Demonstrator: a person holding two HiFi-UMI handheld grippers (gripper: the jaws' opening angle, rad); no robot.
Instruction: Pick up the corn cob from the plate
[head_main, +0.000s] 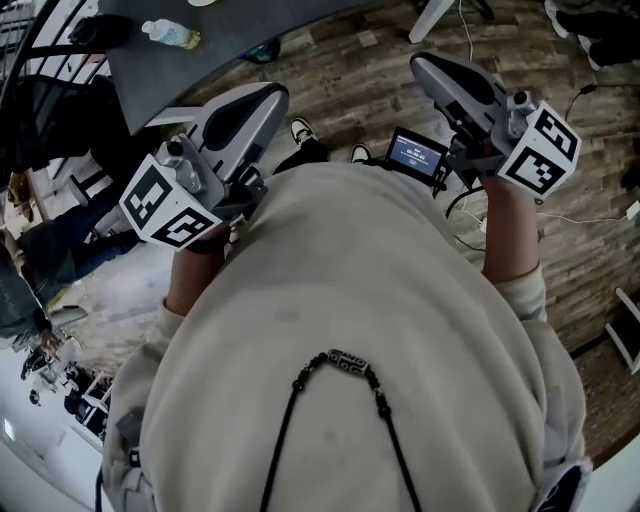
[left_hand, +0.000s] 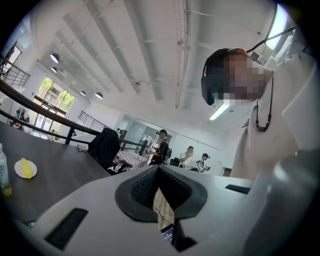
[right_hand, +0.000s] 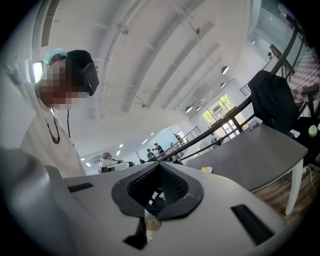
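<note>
The corn cob lies on a small white plate at the far left of the left gripper view. Plate and cob sit on the dark table, well apart from both grippers, and a clear bottle stands just to the left of the plate. Further right, a black jacket hangs over a chair beyond the table, and people sit in the far background.

The left gripper has its jaws pressed together with nothing between them. The right gripper is likewise closed and empty. Both are held close in front of the person's chest.

The pickup looks not yet begun. The main risks, as I judge them:
- A gripper arriving with its jaws closed would shove the cob instead of straddling it.
- The cob is round and could roll off the plate.
- The bottle stands so close that a sweep in from the left could knock it over.

In the head view the person's pale sweater fills the middle. Only a corner of the table shows at the top, with the bottle on it, and I cannot pick out the plate there. In both gripper views the cob is only a small yellow shape, so which way it lies is hard to tell. A small lit screen sits low between the grippers, and its text is unreadable.
</note>
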